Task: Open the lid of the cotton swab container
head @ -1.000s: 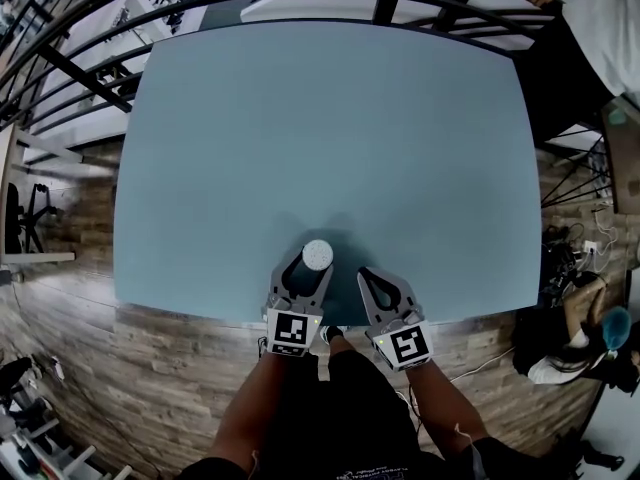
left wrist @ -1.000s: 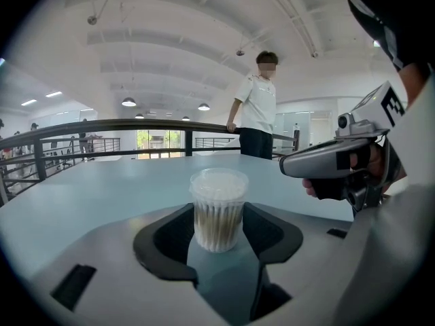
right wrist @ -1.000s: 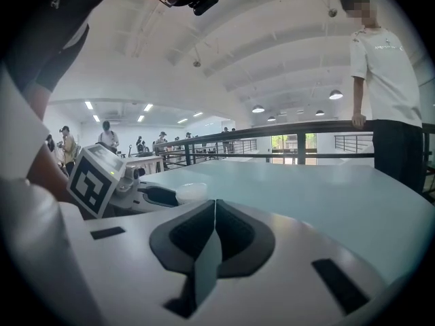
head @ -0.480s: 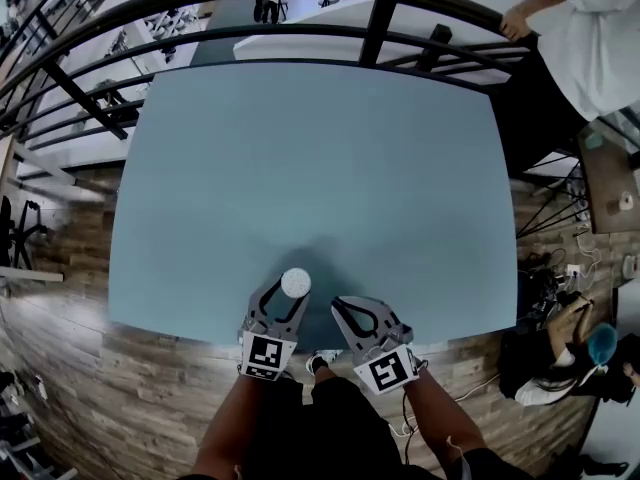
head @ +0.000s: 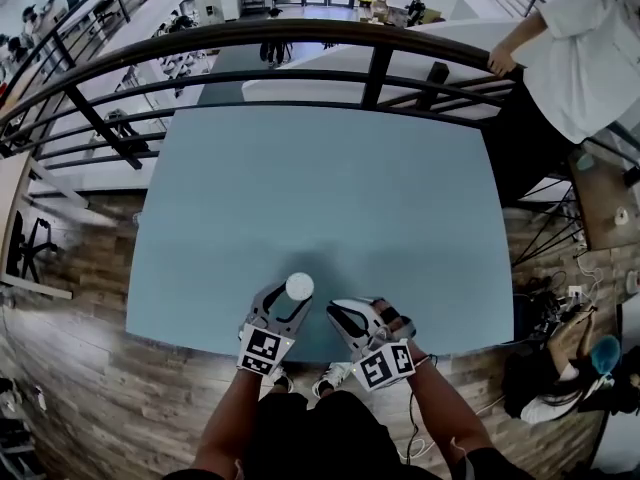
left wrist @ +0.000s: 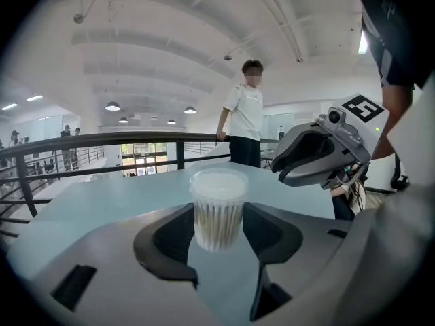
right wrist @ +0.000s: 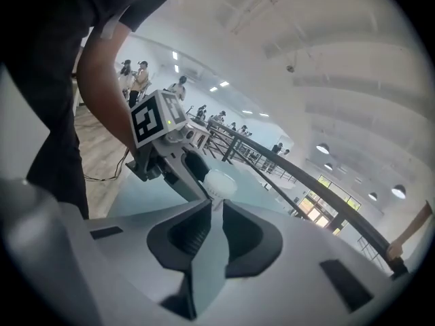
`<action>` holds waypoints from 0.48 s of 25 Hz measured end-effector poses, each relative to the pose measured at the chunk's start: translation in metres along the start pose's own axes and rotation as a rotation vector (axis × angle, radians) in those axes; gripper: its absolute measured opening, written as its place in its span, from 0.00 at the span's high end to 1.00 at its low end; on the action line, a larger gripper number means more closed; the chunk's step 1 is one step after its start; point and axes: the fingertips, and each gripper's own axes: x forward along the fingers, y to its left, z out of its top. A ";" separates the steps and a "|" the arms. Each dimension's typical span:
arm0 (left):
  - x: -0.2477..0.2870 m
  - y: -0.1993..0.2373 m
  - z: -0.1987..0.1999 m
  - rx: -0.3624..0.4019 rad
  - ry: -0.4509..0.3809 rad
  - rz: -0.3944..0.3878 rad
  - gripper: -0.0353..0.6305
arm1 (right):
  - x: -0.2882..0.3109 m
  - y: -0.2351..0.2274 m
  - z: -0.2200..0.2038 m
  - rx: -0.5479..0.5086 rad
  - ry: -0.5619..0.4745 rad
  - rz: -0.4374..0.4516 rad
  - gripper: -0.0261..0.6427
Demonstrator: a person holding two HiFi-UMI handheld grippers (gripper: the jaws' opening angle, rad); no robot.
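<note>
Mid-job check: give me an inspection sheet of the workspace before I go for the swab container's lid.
Surface: teal table, holding only the container.
Job's things: container upright near the table's near edge, lid on.
Clutter: nothing seen.
Grippers: left gripper fingers closed on the container's sides; right gripper beside it, fingers opening, nothing between them.
Cables: cables on the floor at right, off the table.
Surroundings: railing behind the table; person in white at it.

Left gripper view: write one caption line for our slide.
Left claw holds the lidded cotton swab container upright on the table.
</note>
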 end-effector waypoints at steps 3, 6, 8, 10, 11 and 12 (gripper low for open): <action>0.000 0.000 0.001 0.020 0.017 -0.031 0.59 | 0.007 -0.001 0.006 -0.038 0.010 0.002 0.88; -0.003 -0.004 0.004 0.034 0.033 -0.065 0.59 | 0.011 -0.003 0.013 -0.087 0.023 0.005 0.81; -0.005 -0.007 0.007 0.039 0.045 -0.089 0.59 | 0.011 -0.004 0.015 -0.118 0.036 0.001 0.79; -0.009 -0.011 0.008 0.042 0.053 -0.113 0.59 | 0.013 0.000 0.018 -0.153 0.049 0.009 0.77; -0.011 -0.012 0.009 0.043 0.056 -0.124 0.59 | 0.014 0.002 0.020 -0.173 0.053 0.015 0.77; -0.012 -0.013 0.009 0.046 0.057 -0.133 0.59 | 0.015 0.005 0.021 -0.192 0.057 0.019 0.76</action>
